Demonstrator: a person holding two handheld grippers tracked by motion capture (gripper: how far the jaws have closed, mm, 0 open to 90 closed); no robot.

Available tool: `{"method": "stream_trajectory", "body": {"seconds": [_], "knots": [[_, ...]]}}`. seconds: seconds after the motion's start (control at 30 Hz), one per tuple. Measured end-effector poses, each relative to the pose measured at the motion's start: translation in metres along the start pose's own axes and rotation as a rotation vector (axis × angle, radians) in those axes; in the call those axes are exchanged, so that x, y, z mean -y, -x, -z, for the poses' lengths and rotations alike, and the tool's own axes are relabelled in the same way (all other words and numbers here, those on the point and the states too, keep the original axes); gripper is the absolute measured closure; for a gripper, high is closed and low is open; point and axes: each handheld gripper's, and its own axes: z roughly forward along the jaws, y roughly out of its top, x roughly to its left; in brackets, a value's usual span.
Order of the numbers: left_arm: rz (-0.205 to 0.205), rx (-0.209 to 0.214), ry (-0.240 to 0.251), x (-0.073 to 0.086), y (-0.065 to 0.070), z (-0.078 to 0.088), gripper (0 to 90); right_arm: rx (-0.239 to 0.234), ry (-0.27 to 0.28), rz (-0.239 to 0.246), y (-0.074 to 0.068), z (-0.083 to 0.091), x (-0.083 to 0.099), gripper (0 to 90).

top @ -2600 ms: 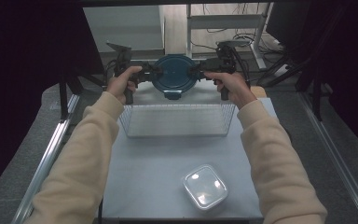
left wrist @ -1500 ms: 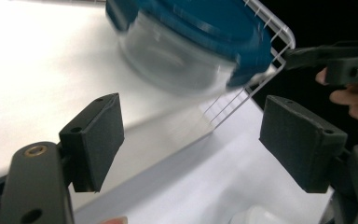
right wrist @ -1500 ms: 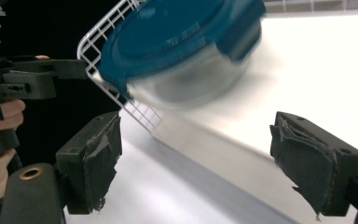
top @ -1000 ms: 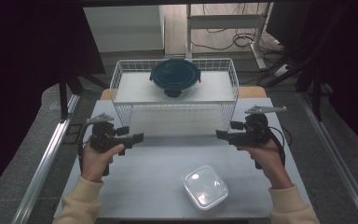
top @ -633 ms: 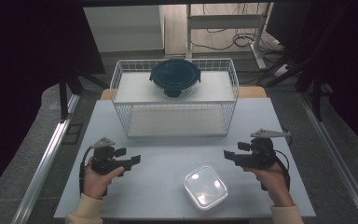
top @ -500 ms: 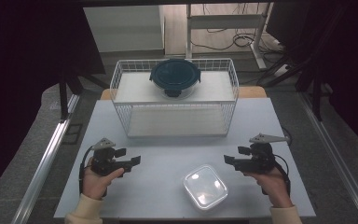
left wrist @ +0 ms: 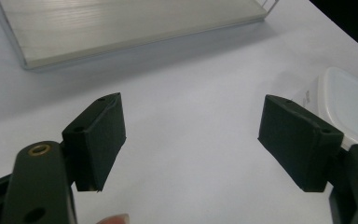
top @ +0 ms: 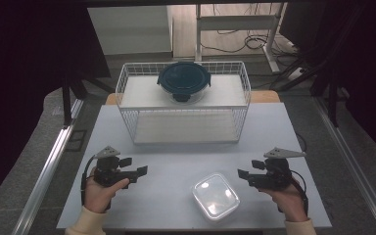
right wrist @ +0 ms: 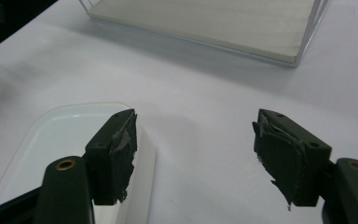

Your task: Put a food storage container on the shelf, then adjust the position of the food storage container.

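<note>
A clear square container [top: 215, 196] with a lid lies near the table's front edge, between my two grippers. My left gripper [top: 142, 171] rests low at the front left, open and empty, pointing right toward the container [left wrist: 349, 100]. My right gripper [top: 242, 175] sits at the front right, open; its jaws have just been closing a little with nothing between them. In the right gripper view the container [right wrist: 70, 130] lies behind and just past the left jaw. A round dark blue lidded bowl [top: 183, 81] stands on the top shelf of the white wire rack [top: 186, 122].
The wire rack spans the back half of the white table [top: 176, 161]; its lower shelf [left wrist: 121, 23] [right wrist: 214, 23] is bare. Metal rails run along both sides of the table. Bare tabletop lies between the rack and the grippers.
Both grippers let go of the round bowl, which now stands on the rack's top shelf. Both hands drew back to the table's front and sank low beside the clear container.
</note>
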Motion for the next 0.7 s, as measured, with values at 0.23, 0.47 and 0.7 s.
{"method": "stream_trajectory", "body": {"seconds": [0.23,0.47,0.7], "knots": [[0.02,0.001,-0.023,0.0021,-0.0056,-0.0099,22.0,-0.01,-0.025,-0.006,0.0072,-0.0086,0.0017,32.1],[0.018,-0.005,-0.007,0.003,-0.0046,-0.0038,21.6,-0.008,-0.046,-0.013,0.0062,-0.0068,0.0017,37.4],[0.022,-0.009,-0.021,0.0043,-0.0056,-0.0071,21.6,-0.006,-0.116,-0.023,0.009,-0.002,0.0045,57.2]]}}
